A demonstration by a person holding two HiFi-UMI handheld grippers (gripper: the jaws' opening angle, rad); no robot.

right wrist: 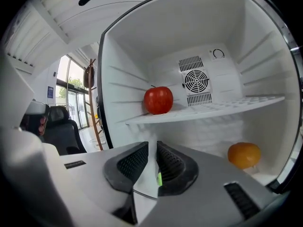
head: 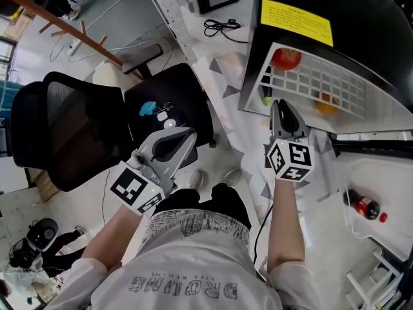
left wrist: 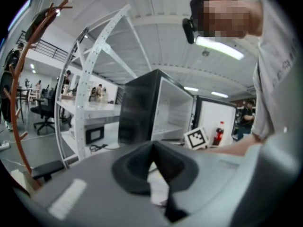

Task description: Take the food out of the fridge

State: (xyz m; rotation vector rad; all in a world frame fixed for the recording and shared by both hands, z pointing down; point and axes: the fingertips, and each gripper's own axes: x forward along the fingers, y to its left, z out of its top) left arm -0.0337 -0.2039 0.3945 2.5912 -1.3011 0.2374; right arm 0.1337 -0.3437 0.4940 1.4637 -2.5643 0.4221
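The fridge (right wrist: pixel 189 46) stands open with its food inside. A red apple (right wrist: pixel 158 100) sits at the left end of the wire shelf (right wrist: pixel 227 107), close to the left wall. An orange (right wrist: pixel 244 155) rests on the fridge floor below, toward the right side. A small green thing (head: pixel 266 100) lies near the floor's left front corner; I cannot tell what it is.

The right tongs (right wrist: pixel 152 148) are released and empty, with only a slit between the jaws. They hover at the fridge's front edge, aimed under the shelf. The left tongs (left wrist: pixel 152 150) are clenched on nothing and hang back, well apart from the fridge.

The step in hand looks like the reach for the first item. The slit is too narrow for either fruit, so the jaws likely need to spread wide before going in. Round fruit probably rolls if nudged. It should go best to come in level, straddle the widest part, close gently, and lift clear of the shelf's front edge.
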